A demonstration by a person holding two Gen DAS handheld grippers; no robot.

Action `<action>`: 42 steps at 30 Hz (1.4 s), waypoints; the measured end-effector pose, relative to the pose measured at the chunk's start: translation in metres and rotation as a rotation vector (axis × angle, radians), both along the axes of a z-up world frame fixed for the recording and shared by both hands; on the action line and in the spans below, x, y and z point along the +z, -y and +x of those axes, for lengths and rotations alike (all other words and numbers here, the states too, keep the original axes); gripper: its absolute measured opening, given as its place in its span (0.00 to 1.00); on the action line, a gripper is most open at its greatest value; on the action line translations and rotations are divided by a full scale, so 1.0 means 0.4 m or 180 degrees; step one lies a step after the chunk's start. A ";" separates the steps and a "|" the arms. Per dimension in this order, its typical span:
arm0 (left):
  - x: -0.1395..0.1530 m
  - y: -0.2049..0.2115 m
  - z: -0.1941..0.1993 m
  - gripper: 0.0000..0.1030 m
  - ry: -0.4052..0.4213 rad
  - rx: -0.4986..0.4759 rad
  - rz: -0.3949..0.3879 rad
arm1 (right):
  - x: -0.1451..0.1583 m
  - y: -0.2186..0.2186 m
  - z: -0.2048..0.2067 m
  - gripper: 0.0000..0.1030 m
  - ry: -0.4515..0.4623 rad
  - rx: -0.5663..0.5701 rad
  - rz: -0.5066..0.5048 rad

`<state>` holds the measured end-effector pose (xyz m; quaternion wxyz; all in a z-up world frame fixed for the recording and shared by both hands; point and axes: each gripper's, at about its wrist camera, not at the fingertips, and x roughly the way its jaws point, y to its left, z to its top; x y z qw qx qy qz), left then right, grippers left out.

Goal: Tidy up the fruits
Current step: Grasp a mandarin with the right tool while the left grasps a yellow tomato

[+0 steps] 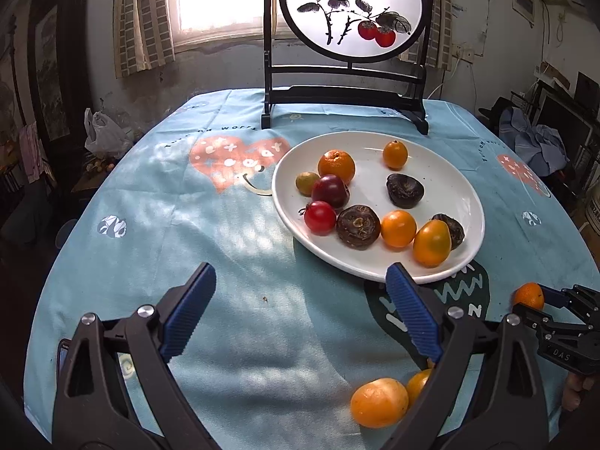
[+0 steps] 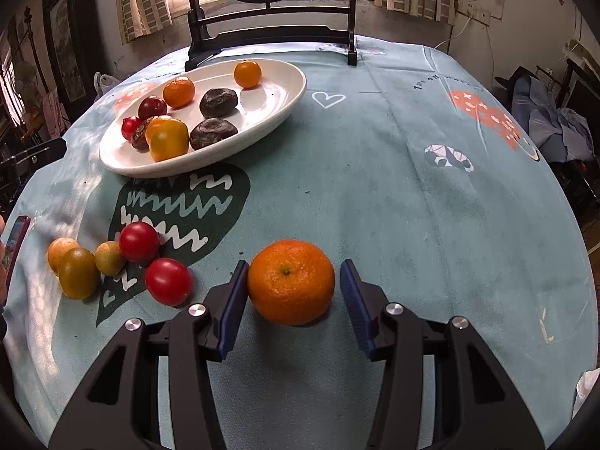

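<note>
A white oval plate (image 1: 442, 183) (image 2: 273, 108) holds several fruits: oranges, red and yellow tomatoes, dark water chestnuts. My right gripper (image 2: 294, 285) is open around a mandarin (image 2: 290, 281) (image 1: 528, 295) lying on the tablecloth; the left pad touches it, the right pad stands apart. My left gripper (image 1: 300, 281) is open and empty, low over the cloth in front of the plate. Loose fruits lie on the cloth: two red tomatoes (image 2: 139, 240) (image 2: 168, 281) and yellow ones (image 2: 78, 272) (image 1: 378, 402).
A black-framed round painted screen (image 1: 352, 11) stands at the table's far edge behind the plate. A phone (image 2: 15, 242) lies at the left table edge. The blue patterned tablecloth (image 2: 412, 206) covers the round table.
</note>
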<state>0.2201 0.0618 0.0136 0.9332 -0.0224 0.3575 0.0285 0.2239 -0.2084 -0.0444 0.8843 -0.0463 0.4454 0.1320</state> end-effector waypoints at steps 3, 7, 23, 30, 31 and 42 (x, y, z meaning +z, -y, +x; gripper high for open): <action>-0.001 -0.006 -0.001 0.91 -0.0007 0.0018 -0.0024 | -0.010 -0.011 0.000 0.48 -0.0013 0.0014 -0.0116; -0.005 -0.009 -0.004 0.91 -0.0027 0.0024 -0.0021 | -0.013 -0.012 -0.002 0.46 0.0006 0.0023 -0.0125; -0.037 0.027 -0.172 0.87 0.0106 -0.1320 0.0177 | -0.004 0.026 0.009 0.43 -0.0126 -0.0075 0.0324; -0.111 0.053 -0.163 0.65 -0.0280 -0.1524 0.0195 | -0.008 0.026 0.008 0.43 -0.0122 -0.0076 0.0292; -0.112 0.053 -0.163 0.65 -0.0284 -0.1538 0.0172 | -0.008 0.026 0.008 0.43 -0.0123 -0.0076 0.0293; -0.121 0.072 -0.130 0.53 -0.0380 -0.1686 0.0153 | -0.009 0.030 0.002 0.43 -0.0130 -0.0084 0.0308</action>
